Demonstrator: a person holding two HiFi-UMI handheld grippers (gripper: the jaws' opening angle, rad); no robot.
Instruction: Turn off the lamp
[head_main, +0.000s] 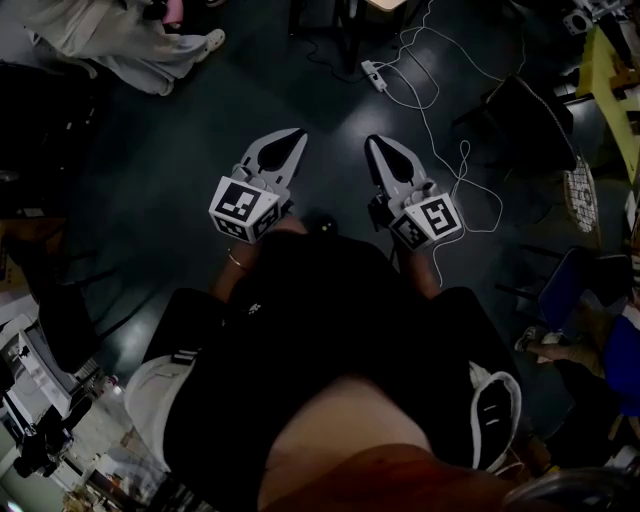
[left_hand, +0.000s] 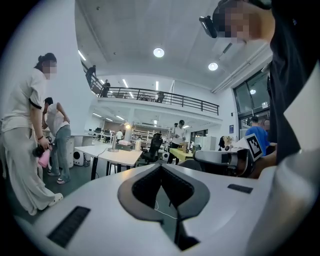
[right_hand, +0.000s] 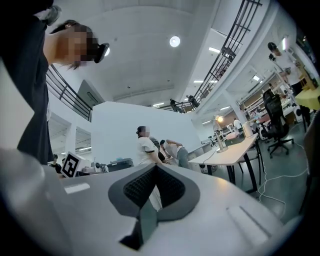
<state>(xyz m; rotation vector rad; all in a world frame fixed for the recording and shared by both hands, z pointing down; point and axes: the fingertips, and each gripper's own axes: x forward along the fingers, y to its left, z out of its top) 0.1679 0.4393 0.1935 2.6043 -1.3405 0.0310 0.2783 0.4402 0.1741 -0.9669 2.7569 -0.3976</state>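
Currently two grippers: left gripper (head_main: 296, 135), right gripper (head_main: 373, 141), jaws together, empty. One lamp (right_hand: 219, 136), lit, stem upright on table (right_hand: 240, 150).

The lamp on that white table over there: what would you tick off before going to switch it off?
1. Lamp lit: ok, its head glows.
2. Lamp within reach: not ok, its table stands far off.
3. Left gripper free: ok, shut, empty.
4. Right gripper free: ok, shut, empty.
5. Floor clear: not ok, white power strip lies ahead.
6. Switch located: cannot tell.
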